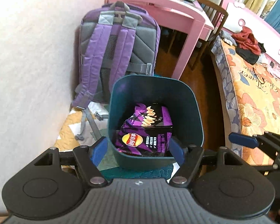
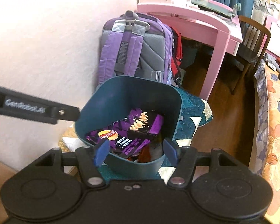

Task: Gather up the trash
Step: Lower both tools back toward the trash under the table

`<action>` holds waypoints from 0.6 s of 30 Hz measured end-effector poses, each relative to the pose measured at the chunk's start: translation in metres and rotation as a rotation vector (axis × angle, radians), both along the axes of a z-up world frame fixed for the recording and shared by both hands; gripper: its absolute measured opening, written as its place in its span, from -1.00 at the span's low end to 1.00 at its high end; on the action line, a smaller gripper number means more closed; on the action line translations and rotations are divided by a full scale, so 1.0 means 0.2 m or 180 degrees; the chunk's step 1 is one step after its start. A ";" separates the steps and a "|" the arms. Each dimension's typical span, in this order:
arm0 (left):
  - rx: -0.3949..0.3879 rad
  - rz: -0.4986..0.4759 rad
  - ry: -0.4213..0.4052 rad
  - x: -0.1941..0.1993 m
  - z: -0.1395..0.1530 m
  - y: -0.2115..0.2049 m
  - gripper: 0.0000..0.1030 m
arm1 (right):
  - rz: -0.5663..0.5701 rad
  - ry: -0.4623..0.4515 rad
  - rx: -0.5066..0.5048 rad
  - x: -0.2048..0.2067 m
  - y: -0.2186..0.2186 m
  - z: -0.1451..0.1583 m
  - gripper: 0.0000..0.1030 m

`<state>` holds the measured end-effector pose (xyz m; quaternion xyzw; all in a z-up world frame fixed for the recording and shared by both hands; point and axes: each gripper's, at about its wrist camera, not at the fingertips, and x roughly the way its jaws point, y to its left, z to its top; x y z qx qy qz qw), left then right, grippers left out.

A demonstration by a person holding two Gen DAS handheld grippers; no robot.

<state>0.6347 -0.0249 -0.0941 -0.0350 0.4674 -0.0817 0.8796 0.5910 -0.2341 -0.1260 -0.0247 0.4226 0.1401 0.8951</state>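
Note:
A dark teal trash bin (image 1: pixel 194 100) stands on a quilted mat on the floor. A purple Lay's chip bag (image 1: pixel 145 128) lies inside it. My left gripper (image 1: pixel 138 150) is open and empty, its blue pads on either side of the bin's near rim. In the right wrist view the bin (image 2: pixel 121 91) holds the same chip bag (image 2: pixel 125 132), with some orange and dark trash under it. My right gripper (image 2: pixel 136 152) is open and empty above the bin's near rim. The right gripper's blue finger (image 1: pixel 242 140) shows at the left view's right edge. The left gripper's arm (image 2: pixel 33 110) shows at the right view's left.
A purple and grey backpack (image 1: pixel 113 43) leans on the wall behind the bin. A pink desk (image 1: pixel 177 9) and a wooden chair (image 2: pixel 252 43) stand further back. A bed with a floral cover (image 1: pixel 255 93) lies to the right. A red bag (image 2: pixel 177 50) sits under the desk.

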 end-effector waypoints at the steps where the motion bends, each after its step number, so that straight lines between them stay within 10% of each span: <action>1: 0.0023 -0.0005 -0.0042 -0.03 0.01 0.01 0.39 | -0.0006 -0.0012 0.0009 -0.02 0.00 0.01 0.24; 18: -0.0007 -0.0095 -0.0407 -0.51 0.09 0.23 0.58 | -0.0370 -0.0224 0.0381 -0.52 0.03 0.12 0.49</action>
